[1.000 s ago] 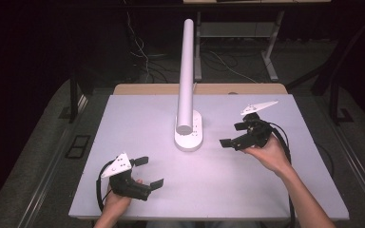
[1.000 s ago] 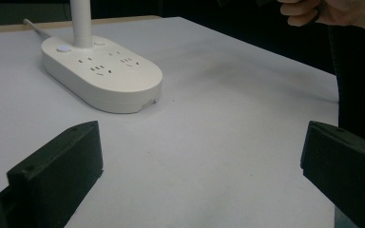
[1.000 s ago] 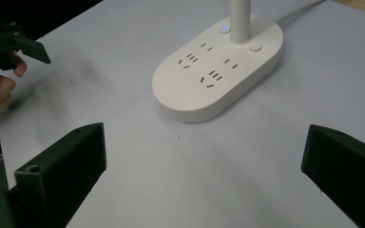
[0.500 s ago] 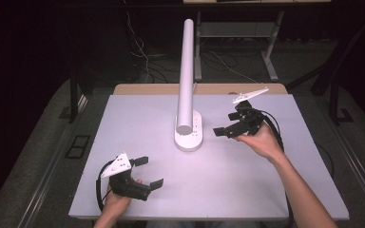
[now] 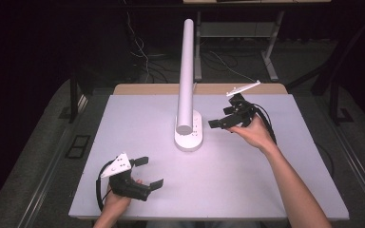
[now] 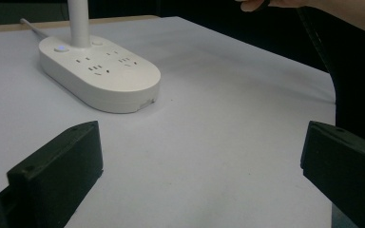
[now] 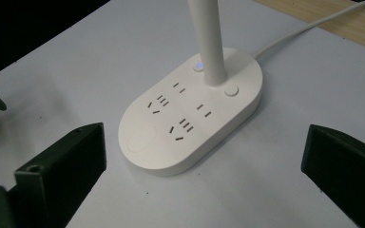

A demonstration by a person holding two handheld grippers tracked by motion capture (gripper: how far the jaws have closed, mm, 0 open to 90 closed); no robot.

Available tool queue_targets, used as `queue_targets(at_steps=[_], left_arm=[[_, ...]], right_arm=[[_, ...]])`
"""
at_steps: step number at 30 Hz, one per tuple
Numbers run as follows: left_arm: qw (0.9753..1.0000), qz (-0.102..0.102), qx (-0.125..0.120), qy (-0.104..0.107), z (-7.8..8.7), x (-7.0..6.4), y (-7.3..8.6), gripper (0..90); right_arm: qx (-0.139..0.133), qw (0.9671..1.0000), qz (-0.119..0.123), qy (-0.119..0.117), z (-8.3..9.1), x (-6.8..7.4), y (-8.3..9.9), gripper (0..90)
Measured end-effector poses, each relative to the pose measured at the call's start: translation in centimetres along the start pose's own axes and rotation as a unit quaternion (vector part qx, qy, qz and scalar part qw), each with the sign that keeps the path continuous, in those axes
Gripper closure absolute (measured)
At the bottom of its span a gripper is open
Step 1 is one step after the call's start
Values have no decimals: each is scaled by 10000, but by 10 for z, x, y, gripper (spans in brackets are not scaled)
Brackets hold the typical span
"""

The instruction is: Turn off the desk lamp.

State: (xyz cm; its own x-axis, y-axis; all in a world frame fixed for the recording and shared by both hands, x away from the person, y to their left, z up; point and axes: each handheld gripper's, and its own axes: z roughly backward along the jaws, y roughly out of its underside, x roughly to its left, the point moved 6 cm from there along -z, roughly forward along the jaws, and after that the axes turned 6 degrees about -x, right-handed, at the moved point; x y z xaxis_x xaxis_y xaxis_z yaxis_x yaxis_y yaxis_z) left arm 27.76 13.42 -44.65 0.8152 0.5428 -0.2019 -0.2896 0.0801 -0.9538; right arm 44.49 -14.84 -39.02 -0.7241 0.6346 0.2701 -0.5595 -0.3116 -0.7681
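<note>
A white lamp stands mid-table on an oval base [image 5: 189, 135] that carries several sockets; its tall column [image 5: 187, 71] leans toward the camera. My right gripper [image 5: 222, 117] hovers open just right of the base, jaws pointing at it. In the right gripper view the base [image 7: 190, 114] lies between and beyond the wide-apart jaws, with a blue-lit button [image 7: 198, 66] beside the stem [image 7: 209, 38]. My left gripper [image 5: 149, 172] rests open near the front left edge, nothing between its jaws. The left gripper view has the base [image 6: 100, 71] farther off.
The white tabletop [image 5: 266, 180] has a wooden strip [image 5: 147, 89] along its back edge. The lamp's white cord [image 7: 313, 23] runs off the back toward it. Loose cables and desk legs [image 5: 271, 61] stand on the dark floor behind.
My right gripper has moved left and toward the back of the table, closing in on the lamp base and turning its jaws toward it. The left gripper has stayed put.
</note>
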Motion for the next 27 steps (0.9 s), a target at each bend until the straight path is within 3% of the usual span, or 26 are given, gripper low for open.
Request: queue_targets(at_steps=[27], left_arm=[[10000, 31, -32, 32, 0, -1, -1, 0]], right_arm=[[31, 10000, -14, -13, -62, -12, -18, 11]])
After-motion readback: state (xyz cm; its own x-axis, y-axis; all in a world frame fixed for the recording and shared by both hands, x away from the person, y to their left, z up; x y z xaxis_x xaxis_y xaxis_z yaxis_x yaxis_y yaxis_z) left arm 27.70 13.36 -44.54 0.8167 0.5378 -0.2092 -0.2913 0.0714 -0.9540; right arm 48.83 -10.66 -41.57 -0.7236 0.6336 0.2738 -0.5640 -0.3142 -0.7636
